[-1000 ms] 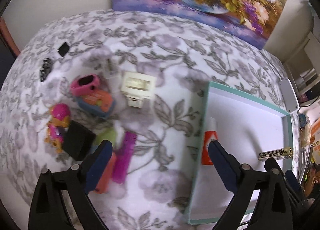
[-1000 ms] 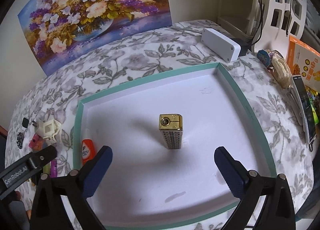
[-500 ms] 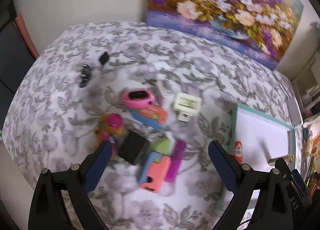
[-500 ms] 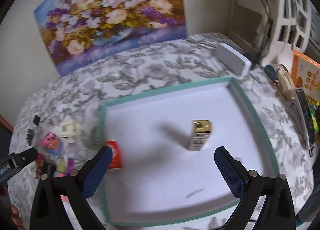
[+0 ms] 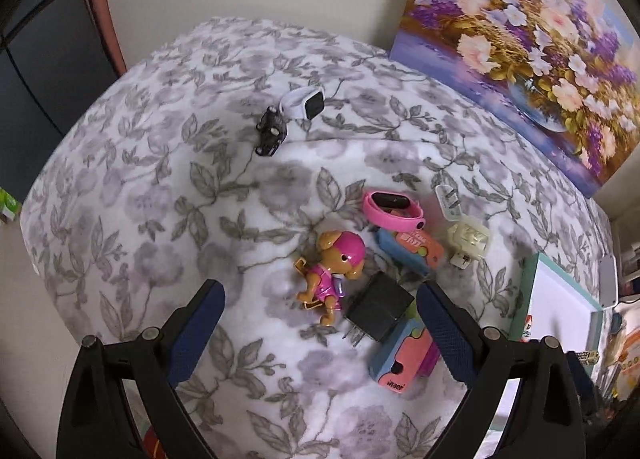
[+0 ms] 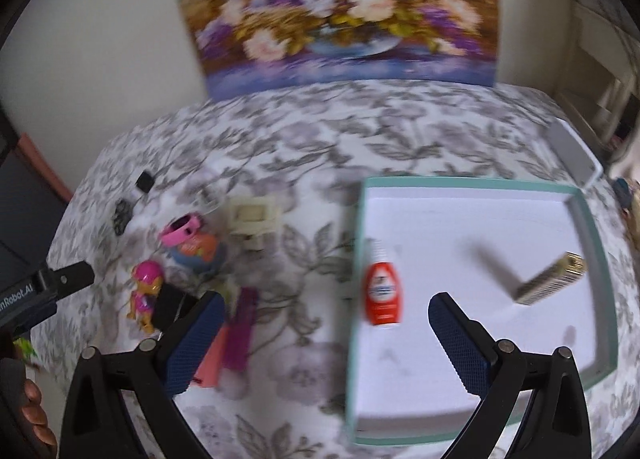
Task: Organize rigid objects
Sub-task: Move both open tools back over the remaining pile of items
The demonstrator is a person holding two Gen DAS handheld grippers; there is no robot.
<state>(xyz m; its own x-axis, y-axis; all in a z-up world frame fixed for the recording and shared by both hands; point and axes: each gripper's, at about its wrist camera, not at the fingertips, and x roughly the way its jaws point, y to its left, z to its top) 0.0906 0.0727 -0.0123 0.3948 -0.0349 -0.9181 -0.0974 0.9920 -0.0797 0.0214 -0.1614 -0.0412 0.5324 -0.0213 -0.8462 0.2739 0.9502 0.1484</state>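
Toy pile (image 5: pixel 360 283): lying clustered on the floral bed, beside the tray (image 6: pixel 592 227).
Left claw (image 5: pixel 320 335): hanging open, empty, above the pile.
Right claw (image 6: pixel 326 339): hanging open, empty.
Risk: crowded toys getting nudged or pinched together.

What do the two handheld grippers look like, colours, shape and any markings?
Both the left gripper and right gripper have black plastic frames with round pivot screws and two angled fingers faced with dark blue textured pads. The right wrist view shows white lettering, partly cut off, on the left gripper's black body.
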